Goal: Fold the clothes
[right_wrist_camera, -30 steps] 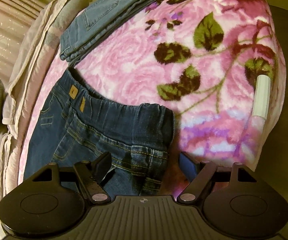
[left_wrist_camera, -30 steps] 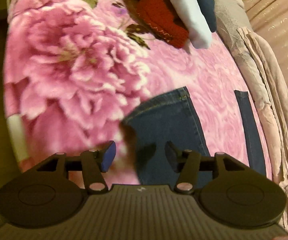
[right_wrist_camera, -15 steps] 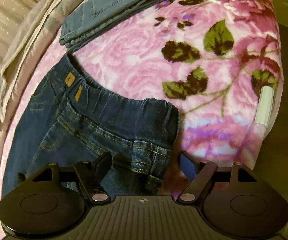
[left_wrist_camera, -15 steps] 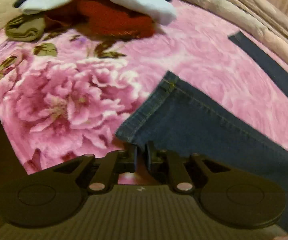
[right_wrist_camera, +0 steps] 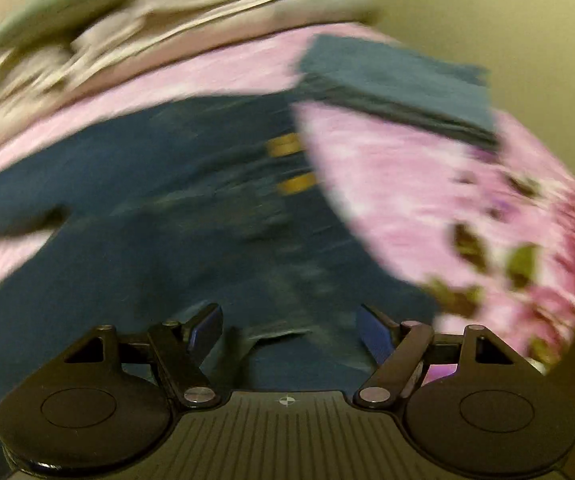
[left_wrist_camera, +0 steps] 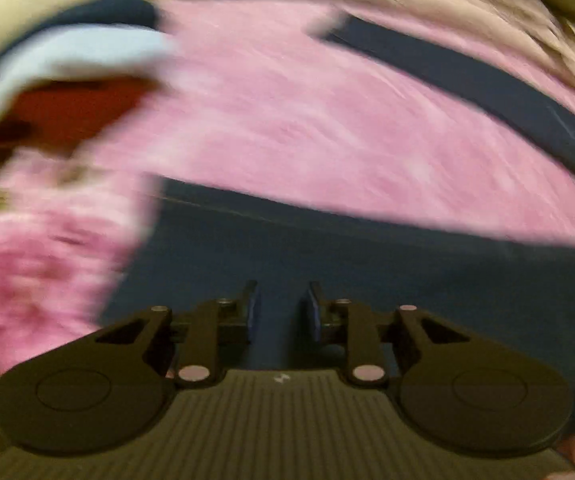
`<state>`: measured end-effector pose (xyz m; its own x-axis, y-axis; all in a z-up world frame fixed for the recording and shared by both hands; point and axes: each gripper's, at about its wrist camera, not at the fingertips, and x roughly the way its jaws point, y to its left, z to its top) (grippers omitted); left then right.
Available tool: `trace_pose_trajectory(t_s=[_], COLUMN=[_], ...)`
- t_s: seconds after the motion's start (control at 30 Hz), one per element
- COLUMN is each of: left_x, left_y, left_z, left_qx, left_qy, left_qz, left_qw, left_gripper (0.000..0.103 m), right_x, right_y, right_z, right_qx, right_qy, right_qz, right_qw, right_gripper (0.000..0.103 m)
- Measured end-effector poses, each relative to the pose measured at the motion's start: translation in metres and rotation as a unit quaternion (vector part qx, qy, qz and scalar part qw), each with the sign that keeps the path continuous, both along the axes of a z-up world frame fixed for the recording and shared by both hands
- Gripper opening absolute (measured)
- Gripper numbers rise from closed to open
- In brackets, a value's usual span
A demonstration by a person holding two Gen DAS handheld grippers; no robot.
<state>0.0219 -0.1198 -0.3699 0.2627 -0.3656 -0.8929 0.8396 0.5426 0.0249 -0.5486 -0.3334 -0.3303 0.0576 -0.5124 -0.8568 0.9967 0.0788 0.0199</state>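
Item: dark blue jeans (right_wrist_camera: 175, 208), spread flat on a pink floral blanket (right_wrist_camera: 399, 184) covering a bed; both views are motion-blurred. Waistband end, with two tan tabs (right_wrist_camera: 291, 164), lies toward the right; one leg (left_wrist_camera: 359, 264) runs across the near part of the left wrist view, the other leg (left_wrist_camera: 487, 88) lies farther off, pink blanket between them. Left gripper (left_wrist_camera: 280, 314): jaws parted by a narrow gap, denim showing beneath, nothing visibly clamped. Right gripper (right_wrist_camera: 289, 330): jaws wide apart over the waist area, holding nothing. Also present: folded lighter-blue jeans (right_wrist_camera: 403, 84), far right on the blanket; a heap of red (left_wrist_camera: 75, 108), pale blue (left_wrist_camera: 59, 56) and dark clothing, far left; beige bedding (right_wrist_camera: 191, 12) along the far edge. No containers seen.
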Motion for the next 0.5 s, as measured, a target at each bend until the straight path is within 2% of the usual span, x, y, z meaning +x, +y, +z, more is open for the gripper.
trace_pose_trajectory(t_s=[0.03, 0.1, 0.2, 0.27, 0.33, 0.37, 0.4, 0.5], left_x=[-0.006, -0.008, -0.012, -0.014, -0.017, -0.018, -0.021, -0.037], left_y=[-0.002, 0.002, 0.008, 0.011, 0.013, 0.016, 0.015, 0.015], left_z=[-0.012, -0.008, -0.001, 0.003, -0.010, -0.009, -0.005, 0.012], left_qx=[0.014, 0.009, 0.002, -0.003, 0.035, 0.023, 0.033, 0.060], left_qy=[-0.007, -0.005, -0.001, 0.001, -0.013, -0.012, -0.006, 0.007], left_qz=[-0.003, 0.010, 0.031, 0.044, 0.050, 0.067, 0.072, 0.080], left_qw=[0.9999, 0.9999, 0.9995, 0.9990, 0.9980, 0.9974, 0.9968, 0.9950], left_gripper=[0.024, 0.024, 0.023, 0.031, 0.035, 0.035, 0.034, 0.031], right_x=[0.001, -0.003, 0.000, 0.004, 0.011, 0.014, 0.017, 0.020], right_y=[-0.001, -0.002, 0.004, 0.008, 0.008, 0.009, 0.009, 0.008], right_z=[-0.011, -0.027, -0.009, -0.007, -0.018, -0.026, -0.033, -0.022], right_qx=[0.021, 0.050, 0.025, 0.019, 0.040, 0.050, 0.060, 0.073], right_qy=[0.004, 0.003, -0.011, -0.028, -0.019, -0.005, 0.009, 0.012], right_qz=[-0.002, -0.018, -0.018, 0.000, 0.022, 0.034, 0.047, 0.061], right_qw=[1.000, 0.999, 0.999, 0.999, 0.999, 0.998, 0.997, 0.995], right_gripper=[0.077, 0.077, 0.077, 0.077, 0.079, 0.082, 0.083, 0.084])
